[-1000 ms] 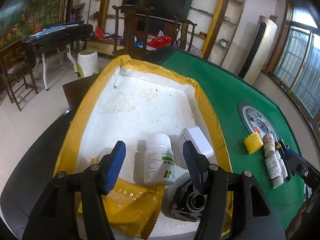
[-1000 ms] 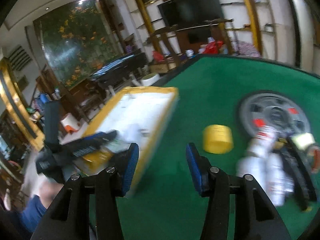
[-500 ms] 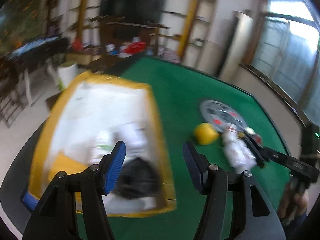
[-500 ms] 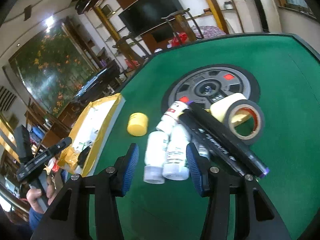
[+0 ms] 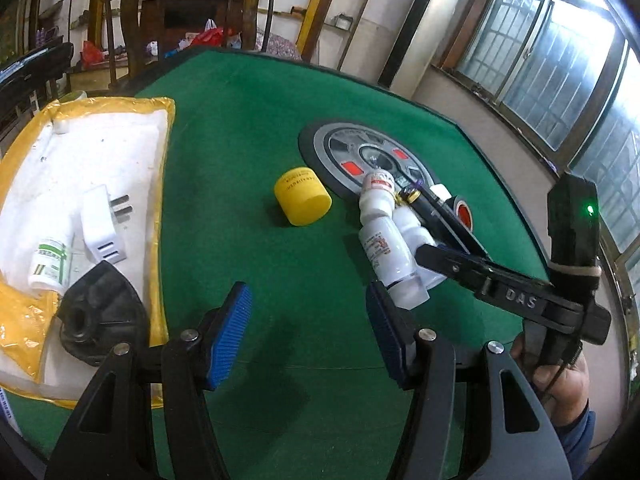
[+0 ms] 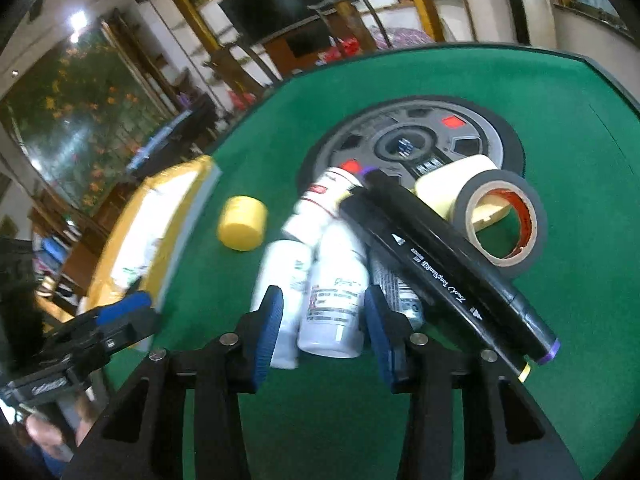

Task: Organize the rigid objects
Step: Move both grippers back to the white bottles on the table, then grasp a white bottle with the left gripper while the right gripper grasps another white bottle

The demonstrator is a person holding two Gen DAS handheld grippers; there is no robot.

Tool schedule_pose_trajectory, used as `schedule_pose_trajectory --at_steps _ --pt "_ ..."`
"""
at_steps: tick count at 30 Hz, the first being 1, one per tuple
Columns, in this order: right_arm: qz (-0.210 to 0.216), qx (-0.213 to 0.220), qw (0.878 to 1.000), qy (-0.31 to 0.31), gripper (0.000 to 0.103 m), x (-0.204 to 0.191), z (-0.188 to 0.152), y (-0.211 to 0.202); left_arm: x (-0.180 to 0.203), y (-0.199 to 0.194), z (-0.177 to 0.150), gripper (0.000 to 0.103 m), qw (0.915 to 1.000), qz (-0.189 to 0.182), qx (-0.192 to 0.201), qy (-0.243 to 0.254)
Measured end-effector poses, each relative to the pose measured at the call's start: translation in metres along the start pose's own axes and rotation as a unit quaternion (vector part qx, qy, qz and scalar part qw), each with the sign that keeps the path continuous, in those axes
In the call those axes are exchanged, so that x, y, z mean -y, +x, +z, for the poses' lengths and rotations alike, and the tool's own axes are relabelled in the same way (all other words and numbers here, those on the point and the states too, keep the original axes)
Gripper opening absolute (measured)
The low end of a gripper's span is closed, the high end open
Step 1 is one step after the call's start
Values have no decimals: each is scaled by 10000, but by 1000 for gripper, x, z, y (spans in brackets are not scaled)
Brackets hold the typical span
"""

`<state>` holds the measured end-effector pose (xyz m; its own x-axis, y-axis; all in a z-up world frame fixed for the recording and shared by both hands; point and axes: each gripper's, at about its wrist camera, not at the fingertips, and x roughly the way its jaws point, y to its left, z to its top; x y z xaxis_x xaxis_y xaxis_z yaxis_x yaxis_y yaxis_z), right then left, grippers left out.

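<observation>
Two blue ribbed pads frame my right wrist view: the right gripper (image 6: 323, 330) has just been narrowing its jaws around a smooth white plastic bottle (image 6: 334, 300) lying on its side at the lower middle of the frame. The left pad sits in front of a second, blurred white bottle (image 6: 285, 280); whether the pads already press on anything I cannot tell. Just right of the bottles lie two long black markers (image 6: 448, 268), stacked slantwise toward the lower right, and beyond them a black tape roll (image 6: 500, 224) with a cream core leans against a pale yellow roll (image 6: 452, 184). A squat yellow cylinder (image 6: 242, 222) rests alone on the green felt table (image 6: 560, 128), left of the pile.

In my left wrist view the left gripper (image 5: 308, 334) hangs about half open over bare felt at the lower middle, holding nothing. At the left edge, the white foam tray (image 5: 92, 148), rimmed in glossy yellow tape, holds a white plug adapter (image 5: 100, 232), a labelled white bottle (image 5: 50, 260), a black moulded part (image 5: 100, 316) and a crinkled yellow packet (image 5: 22, 328).
</observation>
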<state>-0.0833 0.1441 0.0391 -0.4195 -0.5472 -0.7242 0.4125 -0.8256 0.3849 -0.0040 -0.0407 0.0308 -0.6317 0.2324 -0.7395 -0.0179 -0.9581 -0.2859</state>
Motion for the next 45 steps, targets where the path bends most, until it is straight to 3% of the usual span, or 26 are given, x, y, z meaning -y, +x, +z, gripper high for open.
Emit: schedule_pose_trajectory --at_steps 9,14,18,29,37,41,45 --pt "-465 -162 9983 -298 30 -3 -8 7 16 21 12 58 9987 -168 -488 -44" --pt "-258 -126 9996 -43 30 6 -13 -2 23 34 22 58 9971 -241 -663 -277" --pt "-132 -119 9997 142 30 12 -15 -6 31 43 28 58 9968 -193 -758 -186" --pt "-319 -114 9989 337 30 20 -18 -18 48 64 33 59 9956 -106 -933 73" --pt "-334 -137 9989 311 30 19 -18 -18 55 65 26 59 9948 -92 -847 556" --pt "-393 -137 9989 225 30 17 -18 -19 53 63 22 51 9944 -121 -814 657" --pt "-584 -145 9982 -11 30 10 -19 -19 44 55 17 50 9943 -131 -837 649"
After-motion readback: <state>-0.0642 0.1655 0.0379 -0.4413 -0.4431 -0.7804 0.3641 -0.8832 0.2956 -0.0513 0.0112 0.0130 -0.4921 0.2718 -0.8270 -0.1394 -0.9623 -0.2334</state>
